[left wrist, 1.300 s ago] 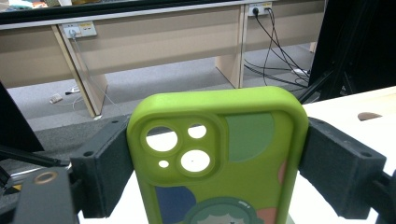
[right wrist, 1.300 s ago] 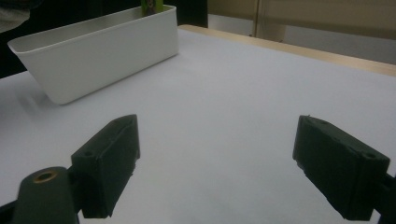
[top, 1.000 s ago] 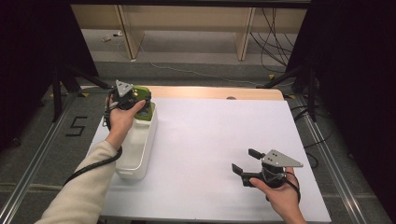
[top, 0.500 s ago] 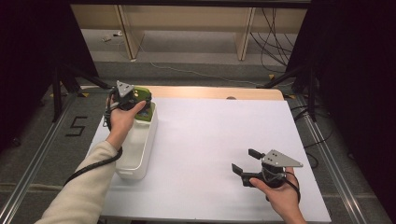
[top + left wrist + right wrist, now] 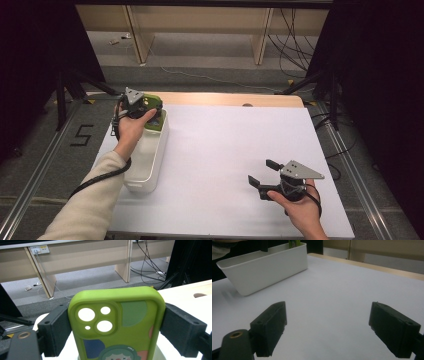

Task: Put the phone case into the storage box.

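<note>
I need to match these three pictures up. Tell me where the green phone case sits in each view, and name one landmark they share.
High view: green phone case upper left, in the left gripper, over the far end of the white bin.
Left gripper view: centre, clamped between both jaws.
Right gripper view: a green sliver at the top edge, behind the bin.
Shared landmark: the white bin.

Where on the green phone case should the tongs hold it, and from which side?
Across its two long side edges near the camera-cutout end, coming from behind its flat back. The left tongs already clamp the green phone case that way: the narrow width fits between the pads above the white bin.
</note>
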Action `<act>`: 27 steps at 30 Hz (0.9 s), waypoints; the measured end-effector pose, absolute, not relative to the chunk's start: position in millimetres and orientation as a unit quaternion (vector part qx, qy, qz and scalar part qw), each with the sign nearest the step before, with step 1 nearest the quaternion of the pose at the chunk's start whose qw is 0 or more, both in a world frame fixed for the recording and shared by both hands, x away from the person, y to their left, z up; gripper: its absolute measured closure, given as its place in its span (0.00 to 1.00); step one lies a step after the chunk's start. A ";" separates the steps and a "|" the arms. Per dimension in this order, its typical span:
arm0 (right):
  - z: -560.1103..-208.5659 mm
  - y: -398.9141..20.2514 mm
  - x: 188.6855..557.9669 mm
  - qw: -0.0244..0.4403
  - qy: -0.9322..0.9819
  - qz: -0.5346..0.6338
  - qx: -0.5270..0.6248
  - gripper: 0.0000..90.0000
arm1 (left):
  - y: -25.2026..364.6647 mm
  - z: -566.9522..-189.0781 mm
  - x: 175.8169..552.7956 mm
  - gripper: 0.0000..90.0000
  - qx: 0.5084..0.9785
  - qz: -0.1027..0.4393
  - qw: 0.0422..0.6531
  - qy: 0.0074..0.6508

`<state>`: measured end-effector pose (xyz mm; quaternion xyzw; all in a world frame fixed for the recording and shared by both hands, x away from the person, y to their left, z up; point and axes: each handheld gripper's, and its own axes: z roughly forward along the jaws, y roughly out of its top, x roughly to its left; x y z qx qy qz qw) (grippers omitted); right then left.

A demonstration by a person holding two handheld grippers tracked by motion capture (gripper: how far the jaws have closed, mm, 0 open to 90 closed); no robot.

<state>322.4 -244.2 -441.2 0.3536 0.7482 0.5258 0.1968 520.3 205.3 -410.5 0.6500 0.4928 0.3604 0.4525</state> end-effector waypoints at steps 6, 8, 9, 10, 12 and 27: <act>-441.5 -243.8 322.5 0.196 0.748 0.527 0.354 0.18 | 205.0 -413.5 521.3 0.17 0.653 0.357 0.449 0.494; -441.6 -243.9 322.5 0.196 0.748 0.527 0.353 0.18 | 205.0 -414.2 521.6 0.17 0.655 0.356 0.447 0.495; -441.6 -243.8 322.5 0.196 0.748 0.527 0.354 0.18 | 205.0 -414.7 521.8 0.17 0.655 0.355 0.446 0.496; -441.6 -243.8 322.5 0.196 0.748 0.527 0.354 0.18 | 204.9 -415.0 522.0 0.17 0.656 0.354 0.446 0.496; -441.6 -243.7 322.4 0.195 0.748 0.526 0.354 0.18 | 204.3 -416.0 522.5 0.17 0.657 0.353 0.444 0.497; -441.7 -243.8 322.5 0.195 0.748 0.526 0.354 0.18 | 203.8 -420.2 525.2 0.17 0.661 0.349 0.436 0.501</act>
